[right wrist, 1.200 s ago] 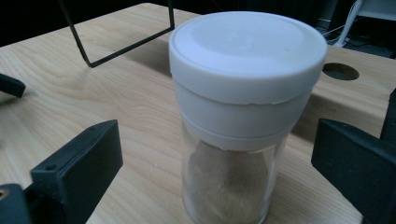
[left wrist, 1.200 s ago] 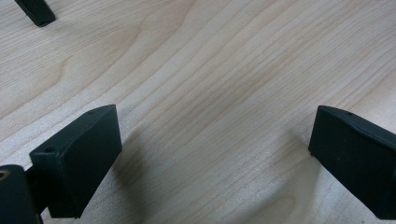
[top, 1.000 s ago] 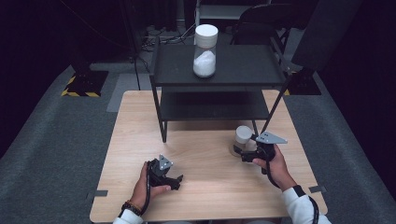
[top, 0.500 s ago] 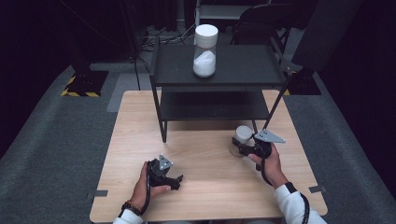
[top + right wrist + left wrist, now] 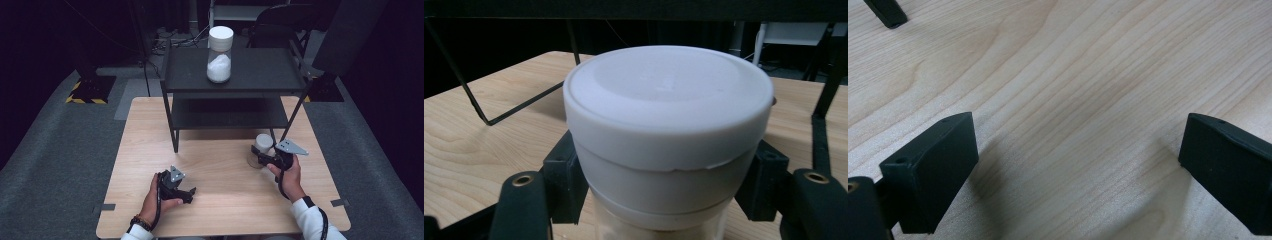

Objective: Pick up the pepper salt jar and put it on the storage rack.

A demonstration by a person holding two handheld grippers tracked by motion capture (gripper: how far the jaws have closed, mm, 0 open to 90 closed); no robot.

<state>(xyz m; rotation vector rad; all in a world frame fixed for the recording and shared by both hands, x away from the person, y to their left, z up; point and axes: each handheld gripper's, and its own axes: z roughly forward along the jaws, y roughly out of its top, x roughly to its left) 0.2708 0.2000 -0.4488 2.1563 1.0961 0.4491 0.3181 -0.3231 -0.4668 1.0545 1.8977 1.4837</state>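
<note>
The desk (image 5: 220,165) was pale woodgrain, the shelf (image 5: 230,70) black, the jar's lid (image 5: 668,100) white, the floor mat (image 5: 55,150) grey

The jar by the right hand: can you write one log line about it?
right tool: just closed on jar | jar: on table | left tool: open, idle

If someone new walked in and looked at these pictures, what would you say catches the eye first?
Probably the tall white-lidded jar of white powder, standing alone on top of the black shelf unit at the far side of the wooden table. Next, the smaller white-lidded jar on the table near the shelf's right leg, with the right gripper shut on it just under the lid. The left gripper rests open on bare wood.
</note>
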